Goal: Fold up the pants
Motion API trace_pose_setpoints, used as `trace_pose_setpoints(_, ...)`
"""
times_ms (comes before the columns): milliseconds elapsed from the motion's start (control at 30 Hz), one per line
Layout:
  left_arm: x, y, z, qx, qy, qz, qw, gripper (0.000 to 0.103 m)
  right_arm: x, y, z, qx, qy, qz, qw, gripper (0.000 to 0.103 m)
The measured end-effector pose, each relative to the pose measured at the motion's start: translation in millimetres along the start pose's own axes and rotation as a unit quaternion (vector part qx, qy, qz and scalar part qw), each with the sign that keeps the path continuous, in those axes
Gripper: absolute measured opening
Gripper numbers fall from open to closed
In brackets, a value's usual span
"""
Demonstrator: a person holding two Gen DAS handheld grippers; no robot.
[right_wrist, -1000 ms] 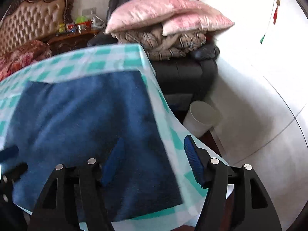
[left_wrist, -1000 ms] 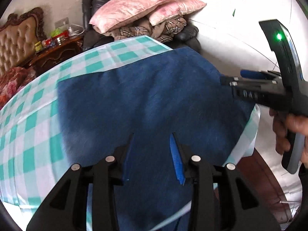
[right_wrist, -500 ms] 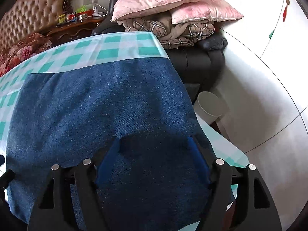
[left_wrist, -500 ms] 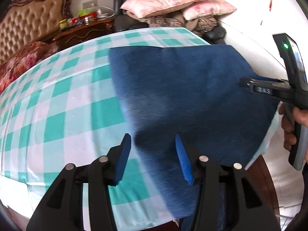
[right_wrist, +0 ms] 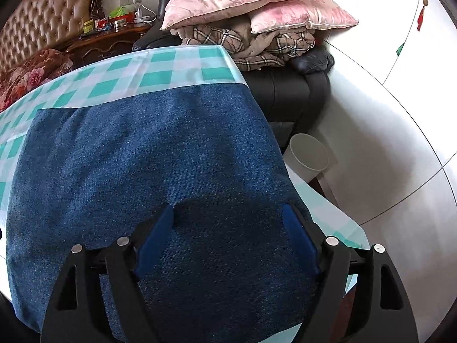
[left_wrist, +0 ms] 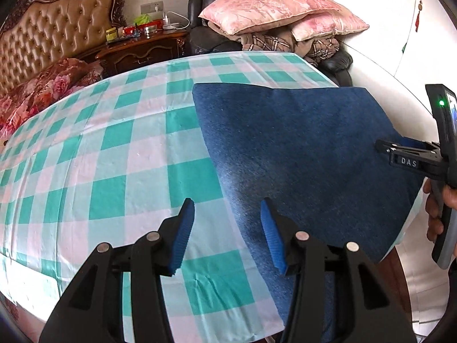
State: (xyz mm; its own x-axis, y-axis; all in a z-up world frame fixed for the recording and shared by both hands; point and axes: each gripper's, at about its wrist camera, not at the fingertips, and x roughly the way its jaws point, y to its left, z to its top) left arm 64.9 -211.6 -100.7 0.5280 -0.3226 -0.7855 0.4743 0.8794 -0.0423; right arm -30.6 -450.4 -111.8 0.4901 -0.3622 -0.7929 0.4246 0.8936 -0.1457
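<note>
The worktop (left_wrist: 85,154), draped in a smooth teal-and-white checked cloth, runs off the frame's left and near edges. The left hand-held gripper (left_wrist: 225,233) hovers with its ribbed blue pads parted and nothing between them, straddling the left edge of the pants (left_wrist: 300,148). These lie as a flat, rectangular slab of coarse dark-blue denim at the worktop's right end, their near corner hidden behind the gripper frame. The right hand-held gripper (right_wrist: 227,238) sits over the denim, jaws opening, pads clear of the cloth; the person's hand (left_wrist: 437,214) is cut off.
</note>
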Motion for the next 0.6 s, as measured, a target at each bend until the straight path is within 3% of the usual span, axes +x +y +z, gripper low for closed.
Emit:
trace_pose_setpoints(267,2.4,0.2,2.5,-0.009,0.000,-0.001,1.0000,0.049,-4.7,-2.8,2.2,0.013,0.001,0.001,1.000,0.076)
trace_pose_setpoints(467,-0.6,-1.2,12.3,-0.005,-0.013,-0.002,0.9999,0.049,-30.3,9.8,10.7,-0.004,-0.040,0.017,0.999,0.076)
trace_pose_setpoints(600,7.0,-3.8,33.8,0.007,-0.022,-0.002,0.9997,0.049,-21.1,12.3,4.3,-0.018,-0.016,0.003,1.000,0.076)
